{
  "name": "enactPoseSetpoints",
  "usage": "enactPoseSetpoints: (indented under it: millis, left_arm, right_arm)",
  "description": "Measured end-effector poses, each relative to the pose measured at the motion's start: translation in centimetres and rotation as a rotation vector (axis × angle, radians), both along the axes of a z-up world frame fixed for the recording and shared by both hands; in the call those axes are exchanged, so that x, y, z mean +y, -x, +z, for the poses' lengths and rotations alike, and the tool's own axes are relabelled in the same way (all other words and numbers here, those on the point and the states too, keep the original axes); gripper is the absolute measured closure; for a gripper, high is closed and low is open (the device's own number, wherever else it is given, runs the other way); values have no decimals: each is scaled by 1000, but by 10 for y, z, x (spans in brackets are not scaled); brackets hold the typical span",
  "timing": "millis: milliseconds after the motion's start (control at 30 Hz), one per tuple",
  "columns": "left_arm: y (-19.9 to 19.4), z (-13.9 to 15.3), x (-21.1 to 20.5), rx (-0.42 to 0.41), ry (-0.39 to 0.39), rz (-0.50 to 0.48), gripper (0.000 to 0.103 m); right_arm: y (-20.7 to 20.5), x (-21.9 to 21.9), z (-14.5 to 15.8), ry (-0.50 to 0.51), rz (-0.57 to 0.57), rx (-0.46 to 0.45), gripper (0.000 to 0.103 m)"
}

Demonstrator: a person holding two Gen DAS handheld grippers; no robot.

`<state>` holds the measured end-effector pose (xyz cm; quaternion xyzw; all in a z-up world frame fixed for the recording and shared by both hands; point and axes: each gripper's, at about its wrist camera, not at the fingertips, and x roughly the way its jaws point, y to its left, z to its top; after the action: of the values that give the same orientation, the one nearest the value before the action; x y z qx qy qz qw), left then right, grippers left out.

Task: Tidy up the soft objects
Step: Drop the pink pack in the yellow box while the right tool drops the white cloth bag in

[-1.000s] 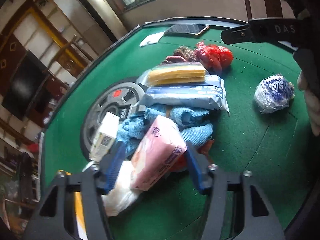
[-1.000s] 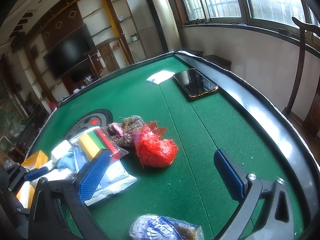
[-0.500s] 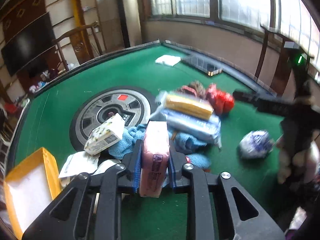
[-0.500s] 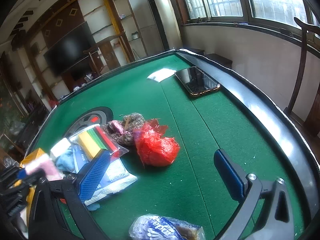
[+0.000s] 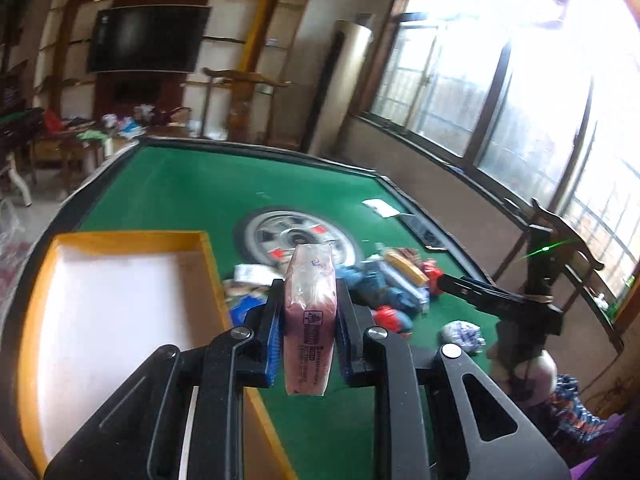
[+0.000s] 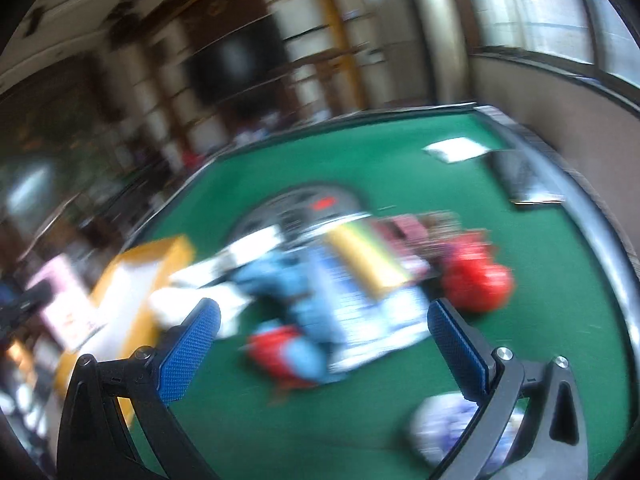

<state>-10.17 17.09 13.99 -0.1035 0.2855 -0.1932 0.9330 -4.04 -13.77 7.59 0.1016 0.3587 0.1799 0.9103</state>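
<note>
Above green table (image 5: 180, 196) | left gripper (image 5: 309, 312) jaws clamp pink tissue pack (image 5: 309, 308), label unreadable | right gripper (image 6: 324, 344) jaws wide, empty

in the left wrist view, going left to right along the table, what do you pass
yellow tray → pink tissue pack clamped between the left gripper fingers → pile of soft packs and blue cloth → blue-and-white wrapped bundle → right gripper
</note>
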Motion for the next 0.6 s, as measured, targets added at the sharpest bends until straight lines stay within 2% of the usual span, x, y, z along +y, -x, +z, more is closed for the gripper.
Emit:
enactPoseSetpoints:
  millis: [67,133,233,333,400,467,600]
  left_arm:
    - [1,-9,13,16,-9,45,83]
    - [-2,-19,28,51,5,92,83]
    - [-7,-34,47,106,34,154,83]
    - [-14,-44,59,148,45,200,83]
    - [-21,-47,69,173,49,217,83]
    - [-34,-48,74,189,44,222,83]
    - [-66,-53,79,214,21,220,81]
  right_arm:
    - [-10,41,-2,15,148,52,1]
    - [-21,86,-9,92,251,79,1]
    - [-35,132,-22,206,307,79,1]
    - [-42,160,-33,279,336,50,2]
    - [-41,171,-41,314,341,29,13]
    - [-43,175,-48,311,344,53,60]
    - [-45,162,-44,254,302,87,76]
